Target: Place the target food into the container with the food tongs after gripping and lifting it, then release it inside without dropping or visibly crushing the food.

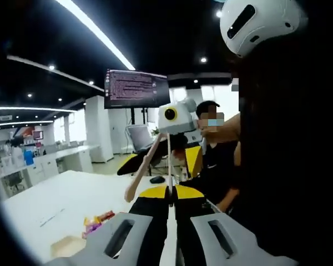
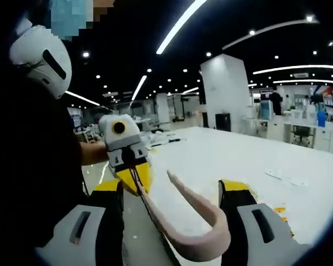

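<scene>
Pink plastic tongs [image 2: 197, 224] lie between the jaws of our right gripper [image 2: 172, 221], which stand well apart around them; whether the pads truly pinch them we cannot tell. Our left gripper [image 1: 170, 199] has its jaws nearly together, with nothing we can see between them. The food [image 1: 97, 220] sits on the white table [image 1: 72, 194] beside a pale container [image 1: 66, 245], well apart from the tongs. We judge the main risk is the tongs slipping or twisting in a loose hold, so the food gets dropped or squashed.
</scene>
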Motion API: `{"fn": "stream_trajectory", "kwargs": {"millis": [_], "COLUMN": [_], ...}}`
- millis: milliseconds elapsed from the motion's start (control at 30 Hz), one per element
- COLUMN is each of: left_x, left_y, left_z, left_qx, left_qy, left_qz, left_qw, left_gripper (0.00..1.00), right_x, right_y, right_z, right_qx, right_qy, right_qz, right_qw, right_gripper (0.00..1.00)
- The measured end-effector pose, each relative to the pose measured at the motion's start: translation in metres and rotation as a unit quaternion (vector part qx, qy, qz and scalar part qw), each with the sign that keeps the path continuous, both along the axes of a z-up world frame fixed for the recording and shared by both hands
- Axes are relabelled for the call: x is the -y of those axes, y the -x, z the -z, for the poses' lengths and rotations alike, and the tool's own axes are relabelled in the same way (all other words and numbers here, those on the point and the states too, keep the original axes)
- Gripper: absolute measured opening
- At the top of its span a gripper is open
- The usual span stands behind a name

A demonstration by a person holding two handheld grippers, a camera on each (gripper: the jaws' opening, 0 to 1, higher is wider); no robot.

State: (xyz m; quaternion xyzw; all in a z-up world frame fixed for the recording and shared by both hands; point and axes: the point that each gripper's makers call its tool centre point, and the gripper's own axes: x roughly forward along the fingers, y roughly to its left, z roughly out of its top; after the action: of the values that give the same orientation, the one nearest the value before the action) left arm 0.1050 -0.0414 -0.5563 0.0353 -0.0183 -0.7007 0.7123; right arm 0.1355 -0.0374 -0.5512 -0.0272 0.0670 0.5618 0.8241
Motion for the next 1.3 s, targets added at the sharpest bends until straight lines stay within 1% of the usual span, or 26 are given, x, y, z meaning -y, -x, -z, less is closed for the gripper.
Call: {"fn": "stream_trajectory", "kwargs": {"millis": [200, 267, 300, 367, 467, 567, 633, 733, 833, 1100, 1300], "left_x": [-0.003, -0.003, -0.002, -0.001, 0.0, 0.003, 0.004, 0.004, 0.004, 0.005, 0.005], "left_y": [0.002, 0.002, 0.001, -0.001, 0.004, 0.009, 0.01, 0.011, 0.015, 0.02, 0.022], "left_z": [-0.014, -0.015, -0.014, -0.009, -0.009, -0.015, -0.017, -0.016, -0.018, -0.021, -0.024], "left_qx": [-0.018, -0.019, -0.016, -0.012, -0.012, -0.01, -0.007, -0.009, -0.009, -0.007, -0.004], "left_qy": [0.025, 0.029, 0.028, 0.017, 0.018, 0.023, 0.025, 0.022, 0.025, 0.027, 0.027], "left_qz": [0.013, 0.013, 0.012, 0.008, 0.016, 0.023, 0.024, 0.025, 0.028, 0.03, 0.033], "left_qw": [0.9994, 0.9993, 0.9994, 0.9998, 0.9996, 0.9994, 0.9994, 0.9994, 0.9993, 0.9991, 0.9991], "left_gripper": [0.0, 0.0, 0.0, 0.0, 0.0, 0.0, 0.0, 0.0, 0.0, 0.0, 0.0], "right_x": [-0.006, -0.007, -0.009, -0.011, -0.014, -0.016, -0.017, -0.017, -0.017, -0.016, -0.017], "right_y": [0.003, 0.004, 0.004, 0.005, 0.006, 0.008, 0.012, 0.017, 0.017, 0.02, 0.028], "right_z": [-0.011, -0.011, -0.01, -0.008, -0.01, -0.012, -0.011, -0.016, -0.019, -0.021, -0.025], "right_qx": [0.013, 0.016, 0.026, 0.027, 0.026, 0.026, 0.028, 0.026, 0.029, 0.03, 0.032], "right_qy": [0.003, 0.007, 0.017, 0.024, 0.017, 0.011, 0.011, -0.006, -0.012, -0.012, -0.014], "right_qz": [-0.013, -0.018, -0.021, -0.022, -0.028, -0.035, -0.049, -0.058, -0.059, -0.058, -0.076], "right_qw": [0.9998, 0.9997, 0.9993, 0.9991, 0.9991, 0.999, 0.9984, 0.9979, 0.9978, 0.9978, 0.9965], "right_gripper": [0.69, 0.69, 0.69, 0.69, 0.69, 0.68, 0.67, 0.67, 0.66, 0.65, 0.57]}}
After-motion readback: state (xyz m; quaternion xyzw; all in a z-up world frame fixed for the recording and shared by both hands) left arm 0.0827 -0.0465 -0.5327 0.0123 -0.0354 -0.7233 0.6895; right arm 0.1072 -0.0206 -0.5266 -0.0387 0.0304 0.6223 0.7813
